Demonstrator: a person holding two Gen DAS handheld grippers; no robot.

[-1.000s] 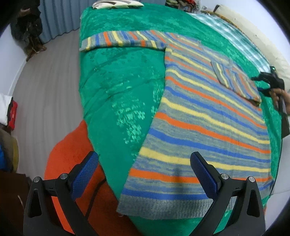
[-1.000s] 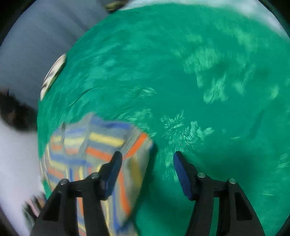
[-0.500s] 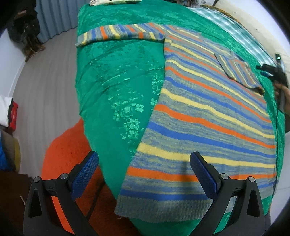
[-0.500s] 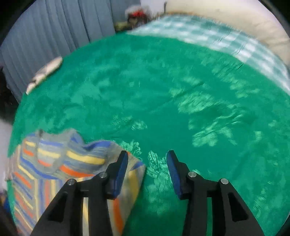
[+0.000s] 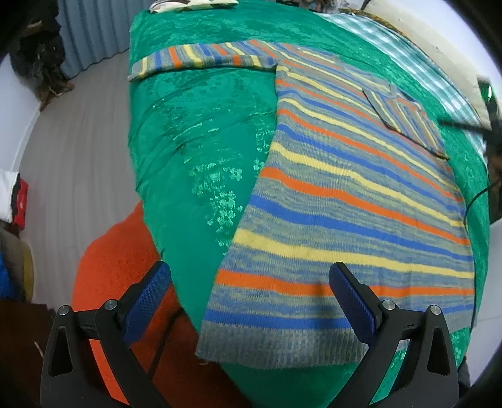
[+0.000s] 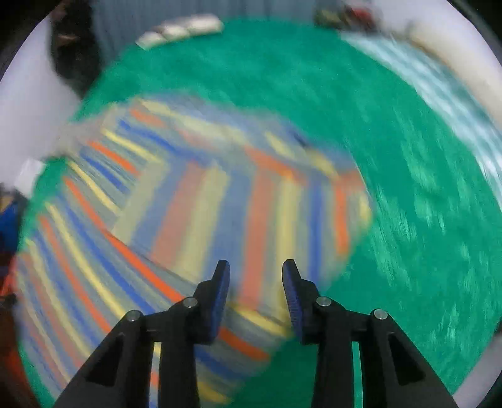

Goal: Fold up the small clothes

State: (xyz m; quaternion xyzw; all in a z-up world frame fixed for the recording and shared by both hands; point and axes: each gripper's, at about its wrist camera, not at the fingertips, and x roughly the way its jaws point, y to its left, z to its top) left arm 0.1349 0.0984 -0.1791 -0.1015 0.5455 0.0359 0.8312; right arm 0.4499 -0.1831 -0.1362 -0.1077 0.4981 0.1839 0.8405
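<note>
A striped knit sweater (image 5: pixel 339 201) in grey, blue, orange and yellow lies flat on a green bedspread (image 5: pixel 200 138). Its left sleeve (image 5: pixel 200 58) stretches out to the left; its right sleeve (image 5: pixel 404 119) is folded in over the body. My left gripper (image 5: pixel 248 295) is open and empty, just above the sweater's hem near its lower left corner. In the blurred right wrist view my right gripper (image 6: pixel 254 282) is open and empty above the folded sleeve (image 6: pixel 251 201). The right gripper (image 5: pixel 489 125) shows dimly at the far right of the left wrist view.
An orange rug (image 5: pixel 109 266) lies on the grey floor (image 5: pixel 72 157) left of the bed. A pillow (image 5: pixel 194 3) sits at the bed's far end. A checked cloth (image 5: pixel 408 53) covers the bed's right side. Clothes hang at the upper left.
My right gripper let the sleeve lie folded on the body, swung back over it and narrowed its opening. My left gripper drifted slightly and stayed open over the hem.
</note>
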